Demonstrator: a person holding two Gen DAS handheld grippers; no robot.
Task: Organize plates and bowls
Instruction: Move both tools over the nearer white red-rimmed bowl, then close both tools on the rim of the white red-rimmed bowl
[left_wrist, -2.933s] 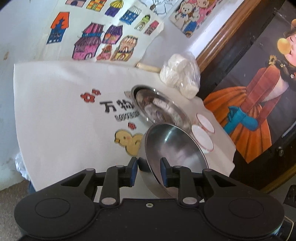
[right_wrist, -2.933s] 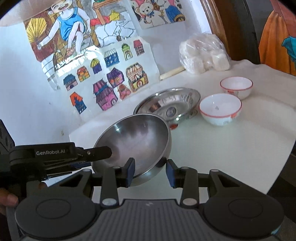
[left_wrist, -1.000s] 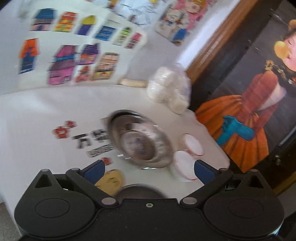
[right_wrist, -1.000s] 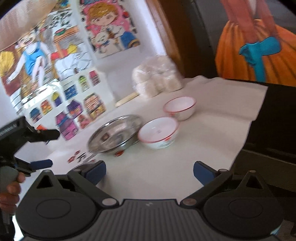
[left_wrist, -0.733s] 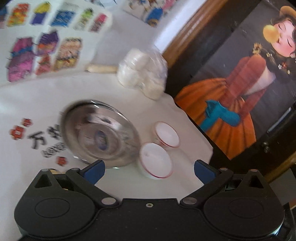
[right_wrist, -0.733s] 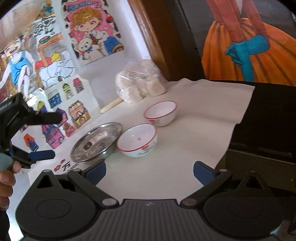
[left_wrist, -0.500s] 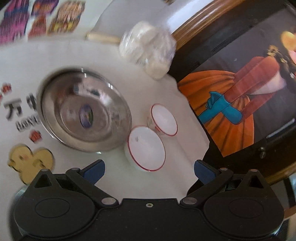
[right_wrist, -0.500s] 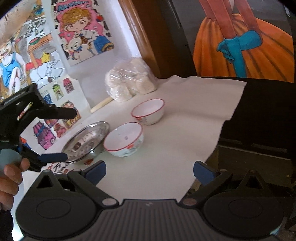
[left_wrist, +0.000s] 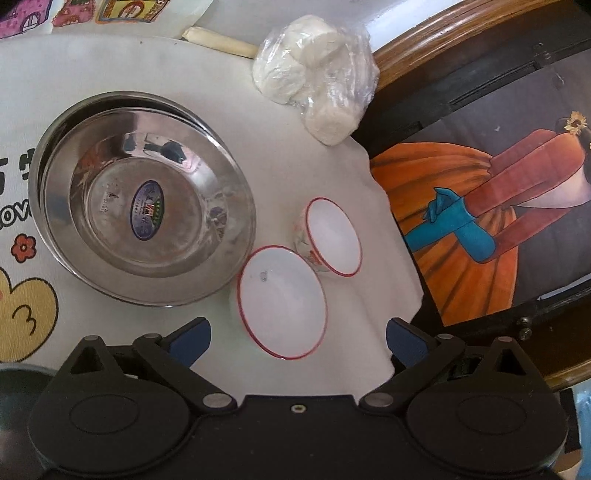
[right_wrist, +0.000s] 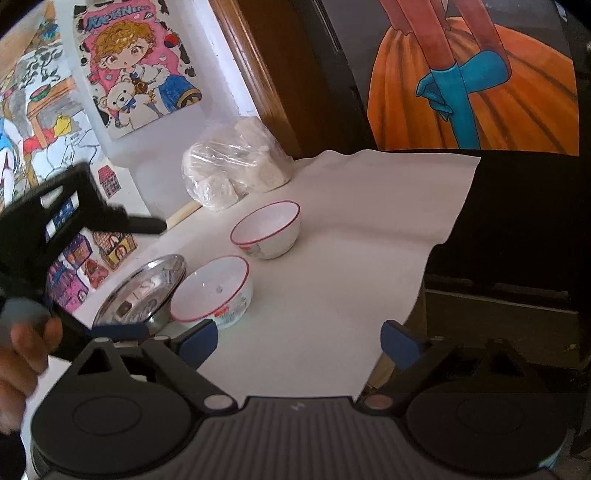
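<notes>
Two stacked steel plates lie on the white cloth, also in the right wrist view. Two white red-rimmed bowls stand to their right: a near bowl and a far bowl. My left gripper is open and empty, just above the near bowl; it shows at the left of the right wrist view. My right gripper is open and empty, to the right of the near bowl. A steel bowl's edge shows at lower left.
A plastic bag of white buns and a pale stick lie by the back wall. The cloth ends at a dark table edge on the right. A painted board stands beyond.
The steel bowl held by both grippers was let go and both opened. My left gripper moved right over the near white bowl; my right gripper swung right.
</notes>
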